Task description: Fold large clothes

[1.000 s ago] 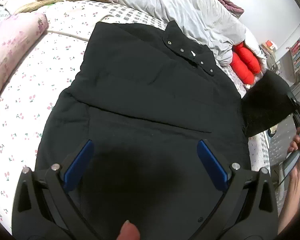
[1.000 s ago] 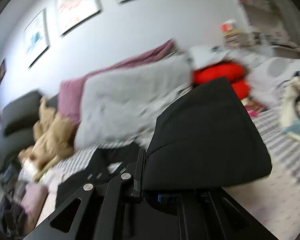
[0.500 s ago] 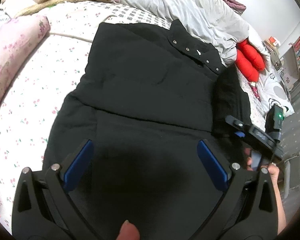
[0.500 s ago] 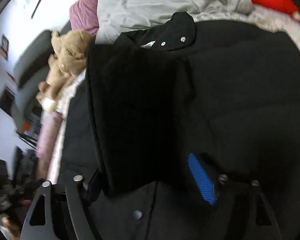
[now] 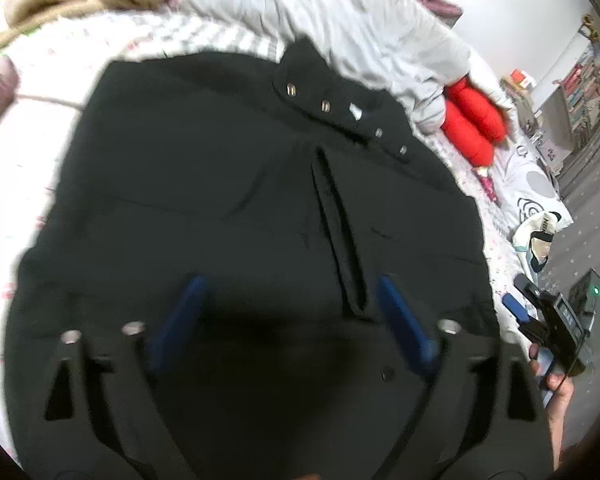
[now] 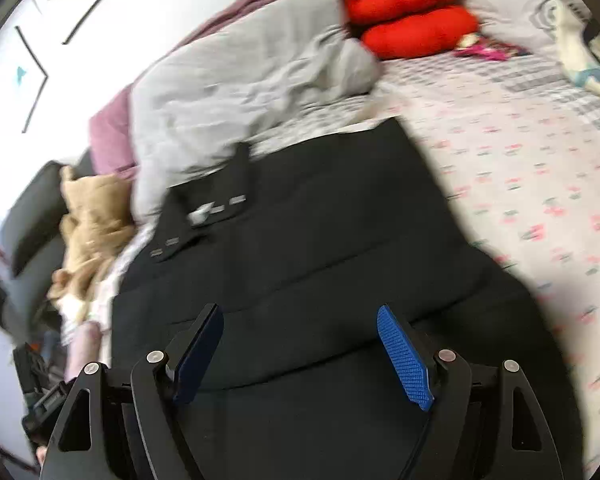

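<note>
Spread flat on the cherry-print bedsheet [image 6: 540,184], directly ahead of and beneath both tools: black coat [image 5: 228,184], snap-studded collar [image 5: 340,116] at its far end, a sleeve folded inward over the body. Left gripper [image 5: 292,320] poised over the coat's near half, blue pads wide apart, nothing pinched. Right gripper [image 6: 300,356] likewise splayed and empty above the coat's near right portion; grey duvet [image 6: 244,80] and red cushions [image 6: 412,20] beyond the collar.

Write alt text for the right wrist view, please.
A black jacket lies spread on a flowered bed, with the open right gripper above its lower part. Behind are a grey quilt and red cushions.
</note>
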